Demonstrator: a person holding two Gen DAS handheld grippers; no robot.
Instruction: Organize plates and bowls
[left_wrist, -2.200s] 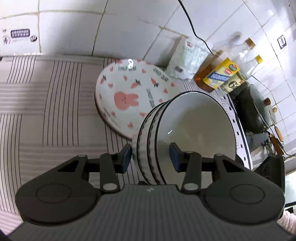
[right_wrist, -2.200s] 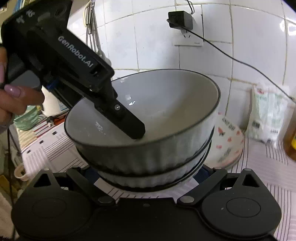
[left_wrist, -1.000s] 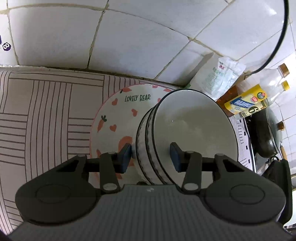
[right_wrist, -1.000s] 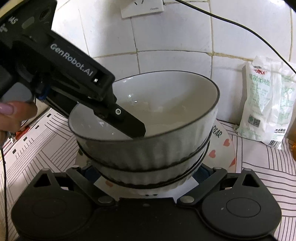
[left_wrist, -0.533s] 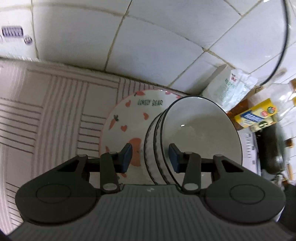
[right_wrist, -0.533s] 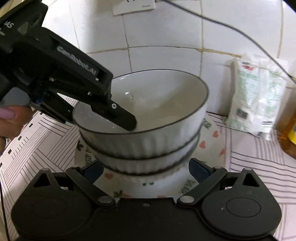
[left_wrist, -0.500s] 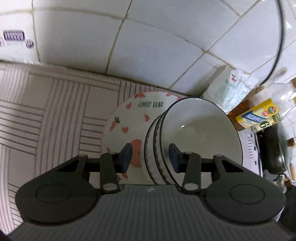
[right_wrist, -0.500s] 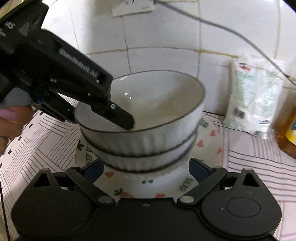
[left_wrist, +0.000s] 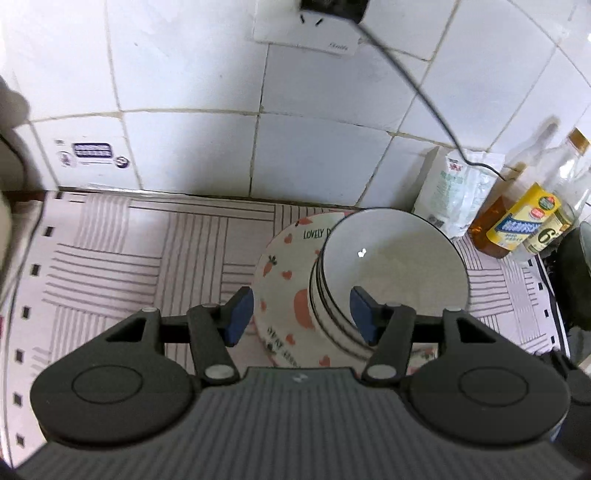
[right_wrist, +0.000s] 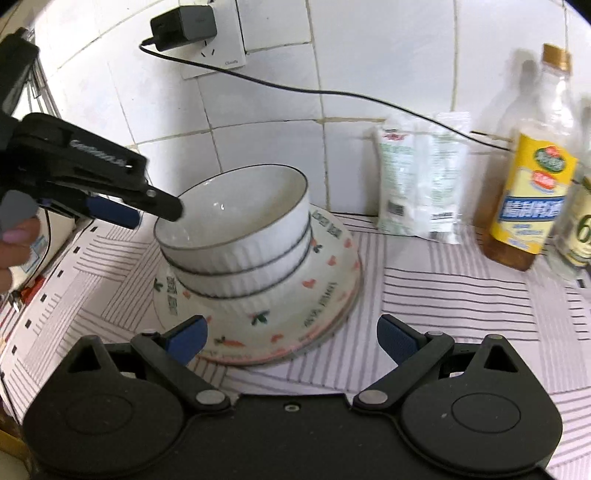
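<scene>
Bowls (right_wrist: 236, 236) sit stacked on the plate (right_wrist: 295, 314) — left claw (left_wrist: 301, 310) and right claw (right_wrist: 291, 338) both released, just beside them.

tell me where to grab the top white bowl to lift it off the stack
Grip the top white bowl by its rim, one finger inside and one outside, coming from above on the left, where the left hand-held gripper is. The nested bowl below hides its ribbed wall, leaving only the rim exposed.
</scene>
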